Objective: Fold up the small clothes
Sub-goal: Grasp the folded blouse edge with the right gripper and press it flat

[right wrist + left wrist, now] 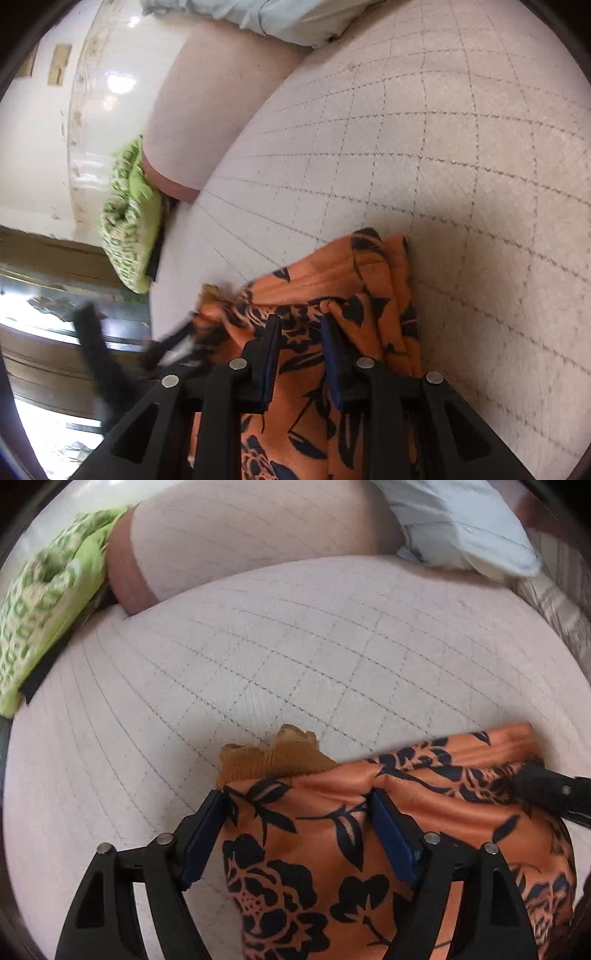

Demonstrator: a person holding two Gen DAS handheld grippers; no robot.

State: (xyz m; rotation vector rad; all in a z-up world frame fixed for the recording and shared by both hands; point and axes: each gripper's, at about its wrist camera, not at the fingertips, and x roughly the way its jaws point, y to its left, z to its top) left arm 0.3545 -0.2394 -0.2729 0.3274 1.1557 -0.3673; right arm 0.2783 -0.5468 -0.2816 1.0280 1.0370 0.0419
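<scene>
Pale quilted mattress (258,657), grid-stitched; green patterned cloth (48,602) at its edge. Orange satin garment with black flowers (314,834) hangs bunched over the mattress. Left gripper (299,823) wide, fabric draped between, unpinched. Right gripper (301,350) narrowed on a fold. Risk: one-sided hold, slippery cloth slides and lands crooked.

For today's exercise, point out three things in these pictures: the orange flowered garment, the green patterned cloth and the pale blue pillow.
orange flowered garment (303,834): left wrist view, on the printed fabric between the fingers.
green patterned cloth (44,602): left wrist view, on its bunched middle.
pale blue pillow (461,528): left wrist view, on its top face.
</scene>
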